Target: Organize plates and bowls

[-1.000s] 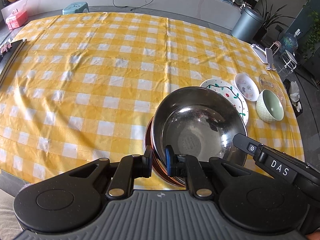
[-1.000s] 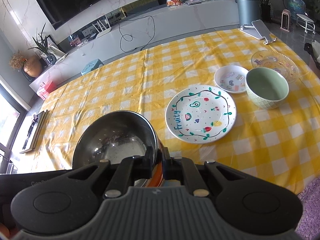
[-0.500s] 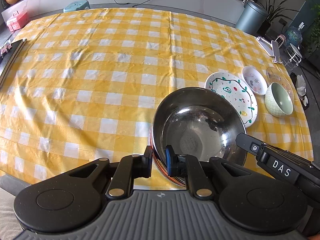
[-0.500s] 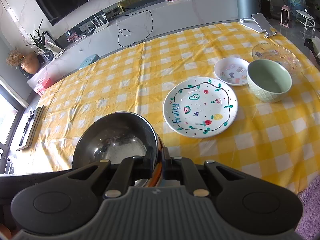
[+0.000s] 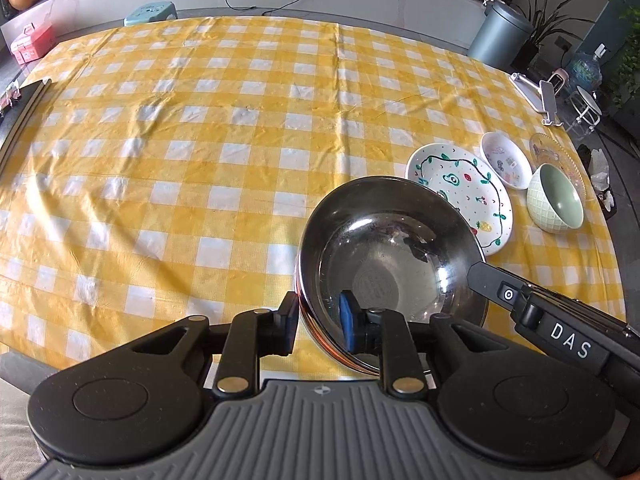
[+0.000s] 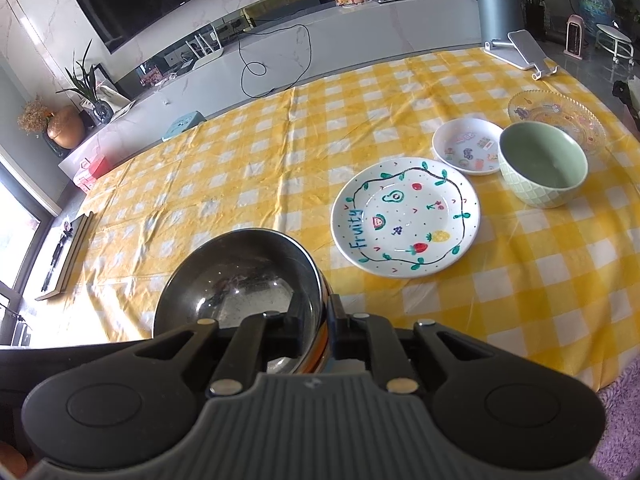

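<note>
Your left gripper (image 5: 318, 322) and right gripper (image 6: 322, 322) both straddle the steel bowl's (image 5: 390, 264) rim on the yellow checked tablecloth (image 5: 200, 160). Both sets of jaws are opening and the left pads look clear of the rim. The Fruity plate (image 6: 404, 216) sits just beside.

Steel bowl (image 5: 394, 268) between opening left tool (image 5: 318, 322)

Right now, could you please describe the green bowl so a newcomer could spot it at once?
On the yellow checked tablecloth, look right, past the big Fruity plate. The green bowl stands between a small white dish and a clear glass plate: the only deep, pale green piece.
</note>
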The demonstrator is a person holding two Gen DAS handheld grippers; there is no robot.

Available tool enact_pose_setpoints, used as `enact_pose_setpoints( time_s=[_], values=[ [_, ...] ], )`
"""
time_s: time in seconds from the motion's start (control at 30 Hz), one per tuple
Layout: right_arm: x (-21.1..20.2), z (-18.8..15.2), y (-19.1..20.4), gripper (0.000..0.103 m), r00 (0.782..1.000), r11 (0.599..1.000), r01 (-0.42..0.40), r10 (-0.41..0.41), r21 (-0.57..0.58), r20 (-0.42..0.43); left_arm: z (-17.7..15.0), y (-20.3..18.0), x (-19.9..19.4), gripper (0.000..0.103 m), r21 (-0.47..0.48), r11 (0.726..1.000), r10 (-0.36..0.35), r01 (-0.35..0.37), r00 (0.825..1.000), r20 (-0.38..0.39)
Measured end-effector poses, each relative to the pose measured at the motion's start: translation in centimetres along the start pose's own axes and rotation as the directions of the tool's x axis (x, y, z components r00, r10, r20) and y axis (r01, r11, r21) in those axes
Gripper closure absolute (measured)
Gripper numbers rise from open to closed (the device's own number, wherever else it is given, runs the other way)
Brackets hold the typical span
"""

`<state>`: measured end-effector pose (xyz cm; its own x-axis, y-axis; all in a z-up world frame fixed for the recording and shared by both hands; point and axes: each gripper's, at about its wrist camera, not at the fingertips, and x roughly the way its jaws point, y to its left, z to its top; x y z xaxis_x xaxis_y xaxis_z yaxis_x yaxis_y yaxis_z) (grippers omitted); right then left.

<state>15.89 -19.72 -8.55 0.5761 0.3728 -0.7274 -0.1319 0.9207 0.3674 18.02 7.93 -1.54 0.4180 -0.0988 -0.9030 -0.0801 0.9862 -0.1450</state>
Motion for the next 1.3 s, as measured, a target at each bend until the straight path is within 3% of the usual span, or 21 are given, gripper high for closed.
enact_pose_setpoints(
  time_s=[0.07,0.13,0.2,0.3,0.57,0.7,0.8,1.17,1.3],
  values=[
    [-0.5,0.1,-0.1,0.074,1.0,1.0,-0.019,0.019,0.003,0.015,0.1,-0.1,-0.5,0.07,0.011,1.0,0.008,-0.008,1.0,0.017],
    [-1.2,0.2,0.0,0.074,0.999,1.0,-0.024,0.025,-0.002,0.034,0.1,-0.4,-1.4,0.057,0.032,0.999,0.017,-0.019,0.998,0.056],
    [-2.0,0.4,0.0,0.074,0.998,1.0,-0.027,0.028,-0.004,0.058,0.2,-0.9,-2.3,0.05,0.059,0.997,0.033,-0.04,0.994,0.109],
    [-3.4,0.6,-0.3,0.07,0.994,1.0,-0.023,0.024,-0.011,0.103,0.4,-1.8,-3.6,0.049,0.087,0.994,0.048,-0.063,0.985,0.166],
    [-6.0,1.3,-2.1,0.04,0.977,0.999,0.05,-0.046,-0.019,0.207,0.4,-6.1,-5.0,0.042,0.165,0.986,-0.027,-0.014,0.971,0.239],
    [-6.9,1.6,-4.2,0.034,0.959,0.992,0.126,-0.129,0.029,0.252,0.5,-8.3,-4.7,0.04,0.192,0.981,-0.052,-0.001,0.962,0.267],
    [-7.4,1.8,-5.9,0.021,0.94,0.981,0.177,-0.192,0.077,0.281,0.8,-9.5,-4.1,0.036,0.184,0.982,-0.083,0.034,0.96,0.266],
    [-7.7,2.4,-13.3,0.021,0.9,0.931,0.245,-0.323,0.272,0.293,1.8,-14.2,-0.7,0.036,0.204,0.976,-0.126,0.076,0.961,0.245],
    [-7.1,2.7,-15.8,0.021,0.899,0.916,0.254,-0.342,0.312,0.272,2.1,-15.6,1.0,0.036,0.199,0.974,-0.148,0.104,0.964,0.219]
  ],
)
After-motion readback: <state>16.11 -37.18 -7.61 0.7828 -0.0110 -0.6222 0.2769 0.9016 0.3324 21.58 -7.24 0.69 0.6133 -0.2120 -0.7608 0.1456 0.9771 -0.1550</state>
